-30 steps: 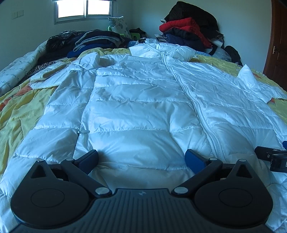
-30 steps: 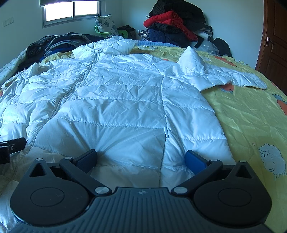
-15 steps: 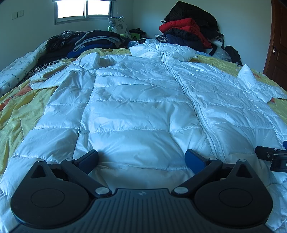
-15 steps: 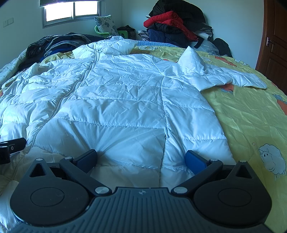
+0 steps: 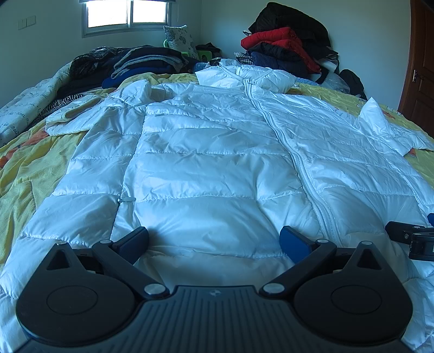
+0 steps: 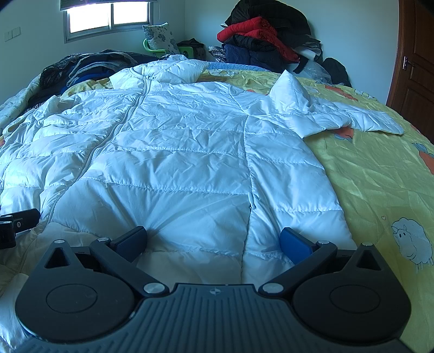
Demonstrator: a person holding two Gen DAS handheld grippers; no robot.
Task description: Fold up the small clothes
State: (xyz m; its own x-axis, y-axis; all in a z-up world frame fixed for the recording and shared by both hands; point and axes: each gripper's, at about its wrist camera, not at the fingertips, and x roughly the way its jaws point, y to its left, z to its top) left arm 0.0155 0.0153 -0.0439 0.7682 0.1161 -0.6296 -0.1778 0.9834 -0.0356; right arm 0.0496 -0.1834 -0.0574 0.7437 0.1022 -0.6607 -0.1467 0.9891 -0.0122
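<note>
Both tongs low, level, spread wide over jacket (image 5: pixel 211 168) hem

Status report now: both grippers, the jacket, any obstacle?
Left gripper open, right gripper open, both at hem. Jacket flat, zipped, unfolded. Nothing in the way.

White puffer jacket (image 6: pixel 184 152) flat on yellow bedspread (image 6: pixel 379 173), right hand-held gripper (image 6: pixel 213 241) wide apart at hem.

I am working in a home bedroom: a yellow cartoon-print bedspread (image 6: pixel 374 173) is covering the bed, clothing piles (image 5: pixel 284 51) are lying against the wall, a window (image 5: pixel 126 13) and wooden door (image 6: pixel 415 62) are showing.
</note>
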